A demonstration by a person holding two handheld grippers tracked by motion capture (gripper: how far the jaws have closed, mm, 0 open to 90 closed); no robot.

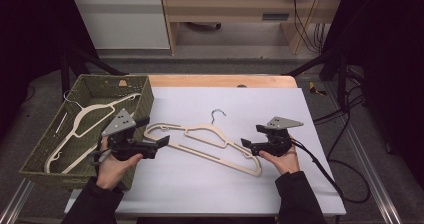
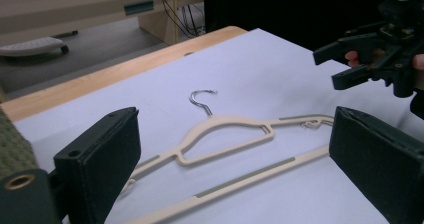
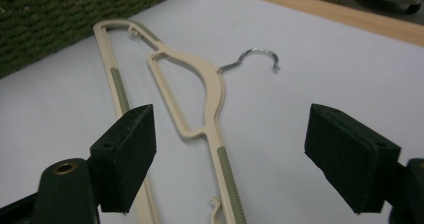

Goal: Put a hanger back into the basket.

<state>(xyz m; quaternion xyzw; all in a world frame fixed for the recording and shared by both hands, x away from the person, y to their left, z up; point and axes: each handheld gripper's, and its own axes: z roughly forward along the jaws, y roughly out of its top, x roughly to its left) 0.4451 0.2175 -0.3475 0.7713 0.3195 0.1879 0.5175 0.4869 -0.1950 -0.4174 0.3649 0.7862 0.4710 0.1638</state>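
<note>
Now: both grippers level, facing the hanger

Your left gripper (image 1: pixel 164 143) points right, jaws spread wide and empty, at the beige hanger (image 1: pixel 210 143) lying flat on the white table (image 1: pixel 280 104). Your right gripper (image 1: pixel 246 142) points left at its other end, jaws apart, nothing between. A second hanger (image 1: pixel 80 124) lies in the woven basket (image 1: pixel 145 96).

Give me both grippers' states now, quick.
Left gripper: open, holding nothing, near one end of the hanger.
Right gripper: open, holding nothing, at the hanger's other end.
</note>
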